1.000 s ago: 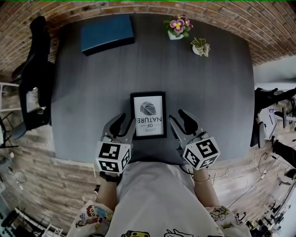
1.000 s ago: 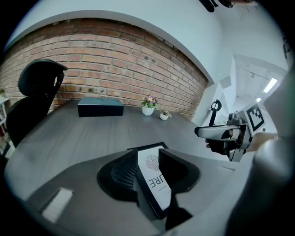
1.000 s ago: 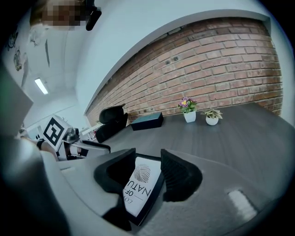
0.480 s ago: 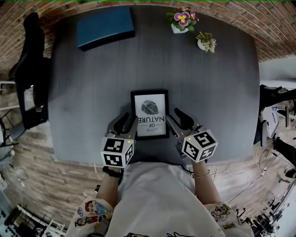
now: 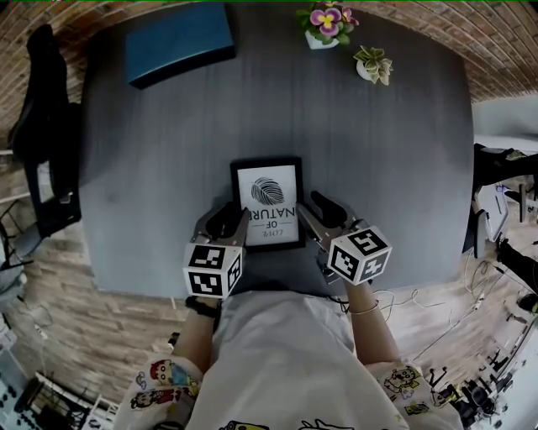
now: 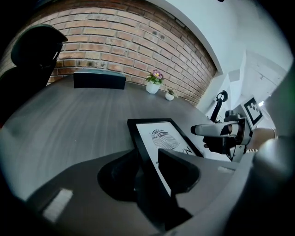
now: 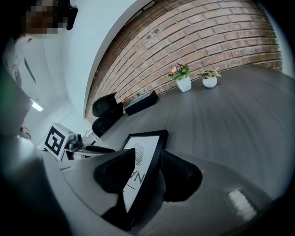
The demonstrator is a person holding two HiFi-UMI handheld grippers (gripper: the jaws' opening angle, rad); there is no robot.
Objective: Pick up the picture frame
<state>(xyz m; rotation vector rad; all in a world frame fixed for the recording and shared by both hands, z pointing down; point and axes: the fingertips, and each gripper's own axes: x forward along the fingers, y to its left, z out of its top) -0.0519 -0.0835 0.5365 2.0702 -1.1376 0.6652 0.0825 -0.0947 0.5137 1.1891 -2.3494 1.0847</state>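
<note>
The black picture frame [image 5: 267, 189] with a fingerprint print lies flat on the dark grey table [image 5: 387, 168], near its front edge. My left gripper [image 5: 229, 220] is open and straddles the frame's near left edge [image 6: 161, 136]: one jaw sits over the glass, the other outside on the table. My right gripper [image 5: 314, 210] is open too, astride the frame's near right edge [image 7: 143, 147] in the same way. In the two gripper views, gaps show between the pads and the frame's rim. Each gripper shows in the other's view, the right gripper [image 6: 216, 131] and the left gripper [image 7: 92, 148].
At the table's far left lies a blue box [image 5: 179, 42]. A pot of purple flowers [image 5: 324, 23] and a small green plant [image 5: 372, 65] stand at the far right by the brick wall. A black chair [image 5: 42, 134] stands left of the table.
Both grippers have sunk toward the table and moved in on the frame's near corners. Their jaws now straddle its side edges instead of hovering beside them.
</note>
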